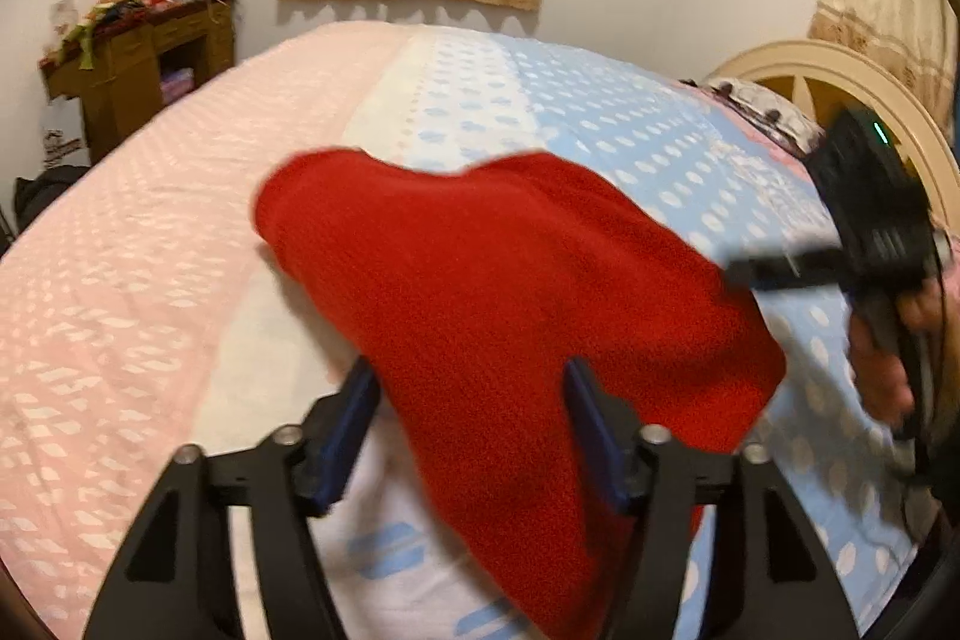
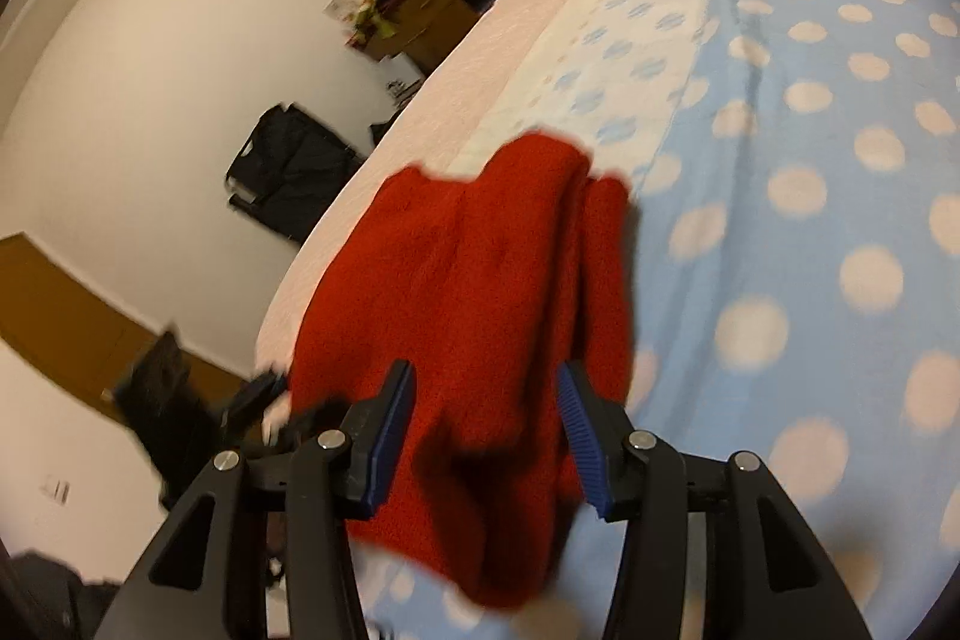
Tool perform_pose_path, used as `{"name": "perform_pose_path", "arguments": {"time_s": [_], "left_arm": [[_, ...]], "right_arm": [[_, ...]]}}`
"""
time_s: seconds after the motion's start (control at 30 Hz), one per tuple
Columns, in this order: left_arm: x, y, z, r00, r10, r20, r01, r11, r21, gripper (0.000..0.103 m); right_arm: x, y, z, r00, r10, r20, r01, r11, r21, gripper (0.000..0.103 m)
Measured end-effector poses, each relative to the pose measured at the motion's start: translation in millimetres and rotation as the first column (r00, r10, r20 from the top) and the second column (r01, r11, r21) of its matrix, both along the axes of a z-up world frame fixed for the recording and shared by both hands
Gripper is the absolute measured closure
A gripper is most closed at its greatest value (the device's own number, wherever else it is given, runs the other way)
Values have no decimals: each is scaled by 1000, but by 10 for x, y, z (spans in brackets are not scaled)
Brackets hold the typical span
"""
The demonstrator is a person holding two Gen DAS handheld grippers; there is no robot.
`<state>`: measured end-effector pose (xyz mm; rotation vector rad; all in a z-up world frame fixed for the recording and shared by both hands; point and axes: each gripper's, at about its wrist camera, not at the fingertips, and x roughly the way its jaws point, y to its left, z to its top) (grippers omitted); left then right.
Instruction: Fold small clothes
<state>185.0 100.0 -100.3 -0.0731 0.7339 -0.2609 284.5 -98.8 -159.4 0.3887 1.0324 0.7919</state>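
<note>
A small red knit garment (image 1: 480, 292) lies on the bed, bunched and partly folded; it also shows in the right wrist view (image 2: 480, 328). My left gripper (image 1: 471, 382) is open, its blue-padded fingers on either side of the garment's near part. My right gripper (image 2: 486, 388) is open too, with red cloth between its fingers. In the left wrist view the right gripper (image 1: 780, 268) reaches in from the right at the garment's edge, held by a hand (image 1: 888, 364). The frames are blurred by motion.
The bed cover is pink (image 1: 120, 250), white (image 1: 384, 532) and light blue with pale dots (image 2: 810, 220). A cream headboard (image 1: 840, 70) is at the right. A cluttered wooden desk (image 1: 138, 58) stands by the far wall. A black bag (image 2: 288, 166) leans on the wall.
</note>
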Motion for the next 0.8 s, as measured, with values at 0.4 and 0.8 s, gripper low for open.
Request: {"name": "perform_pose_path", "arguments": {"time_s": [0.4,0.8], "left_arm": [[572,92,-149,996,67,-63,-61,994,92,14],[-18,-254,-28,999,-22,-23,24,996,81,14]], "right_arm": [[-554,24,-271,990,127,-66,-133,987,-89,85],[455,25,264,991,-111,74,110,994,18,29]]}}
